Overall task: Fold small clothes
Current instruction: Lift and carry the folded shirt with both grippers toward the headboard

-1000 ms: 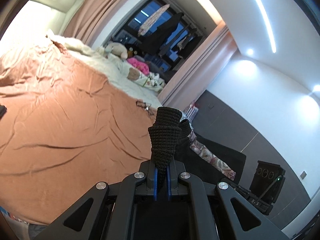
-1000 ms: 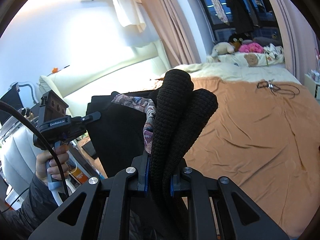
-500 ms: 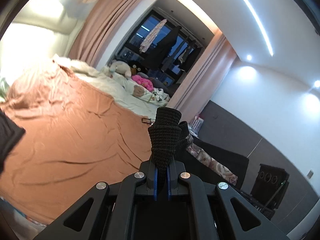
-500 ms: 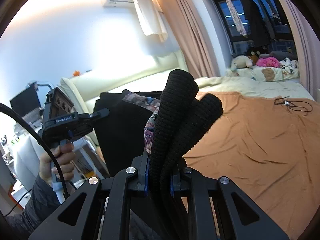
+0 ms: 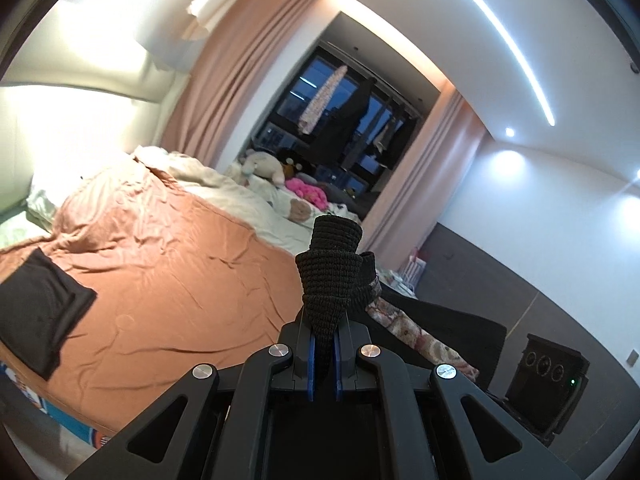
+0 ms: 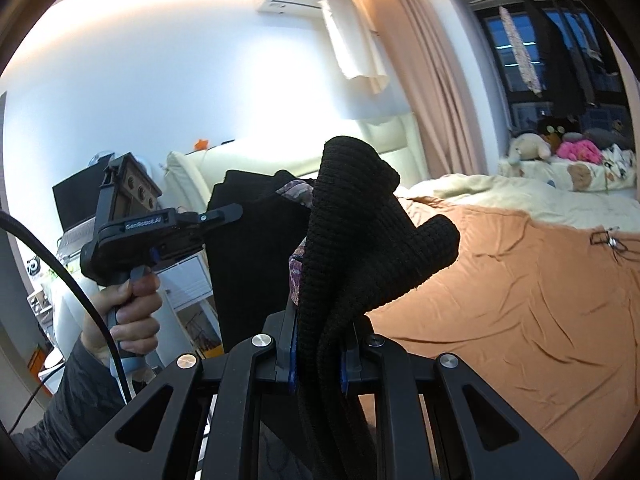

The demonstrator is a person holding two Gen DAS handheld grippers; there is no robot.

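Black knitted garment with patterned lining held in air above edge of bed with orange sheet — left claw pinching one knit edge, right claw pinching other. Folded black cloth lies on sheet.

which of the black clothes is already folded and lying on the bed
The flat black piece near the orange sheet's edge; the black knit garment hangs in the air.
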